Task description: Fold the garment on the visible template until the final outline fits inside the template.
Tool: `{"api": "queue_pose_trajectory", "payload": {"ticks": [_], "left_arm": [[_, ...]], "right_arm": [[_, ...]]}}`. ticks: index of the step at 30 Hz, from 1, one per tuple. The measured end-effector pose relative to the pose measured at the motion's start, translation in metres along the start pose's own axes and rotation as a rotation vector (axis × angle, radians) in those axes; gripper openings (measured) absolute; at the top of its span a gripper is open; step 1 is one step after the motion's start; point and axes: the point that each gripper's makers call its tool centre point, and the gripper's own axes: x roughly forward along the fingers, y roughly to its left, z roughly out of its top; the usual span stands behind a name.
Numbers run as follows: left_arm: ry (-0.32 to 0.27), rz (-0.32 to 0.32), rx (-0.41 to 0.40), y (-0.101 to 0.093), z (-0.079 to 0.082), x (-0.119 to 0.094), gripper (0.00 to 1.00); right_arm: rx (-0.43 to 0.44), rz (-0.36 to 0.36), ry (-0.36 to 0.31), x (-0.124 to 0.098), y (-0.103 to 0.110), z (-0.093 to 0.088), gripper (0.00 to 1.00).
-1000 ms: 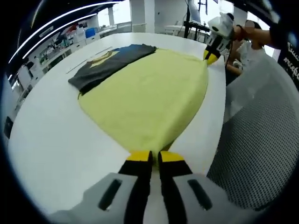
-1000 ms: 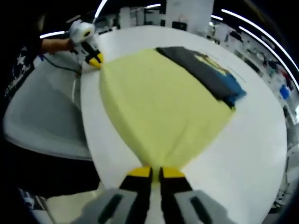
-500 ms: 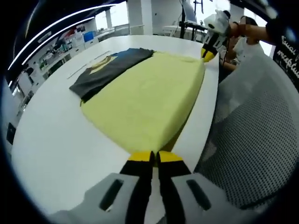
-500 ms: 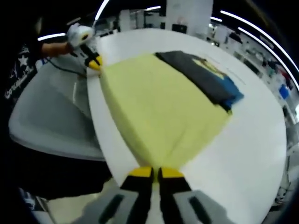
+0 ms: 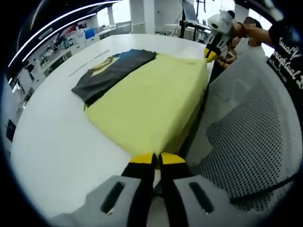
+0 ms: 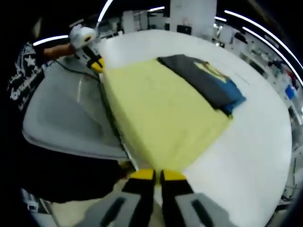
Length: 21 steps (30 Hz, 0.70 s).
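A yellow garment (image 5: 149,101) lies spread on the white table (image 5: 52,137), its near side hanging over the table edge. My left gripper (image 5: 152,159) is shut on one corner of the yellow garment (image 6: 161,118). My right gripper (image 6: 153,175) is shut on the opposite corner along the same edge. The right gripper (image 5: 210,53) also appears at the far corner in the left gripper view, and the left gripper (image 6: 97,65) in the right gripper view. A dark grey folded shirt with a yellow and blue print (image 5: 111,68) lies under the far side of the yellow garment (image 6: 206,80).
A grey mesh chair (image 5: 246,142) stands against the table edge beside the hanging cloth, also visible as a grey chair (image 6: 61,118). The person's dark sleeve (image 6: 23,80) is close by. Shelves and desks line the room behind the table.
Both grippers have drawn the yellow garment's near edge further toward the person, so it now hangs over the table edge. The dark shirt has not moved.
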Motion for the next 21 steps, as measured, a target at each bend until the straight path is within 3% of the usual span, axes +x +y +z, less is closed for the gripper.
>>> {"api": "queue_pose_trajectory", "payload": {"ticks": [8,21], "left_arm": [[-0.009,-0.001,-0.015,-0.019,0.004,-0.016,0.00],[0.037,-0.010,-0.001,-0.037,-0.002,-0.031,0.00]], "right_arm": [[0.003,0.015,0.000,-0.012,0.018,-0.001,0.00],[-0.011,0.029,0.024,-0.027,0.038,-0.003,0.00]]}}
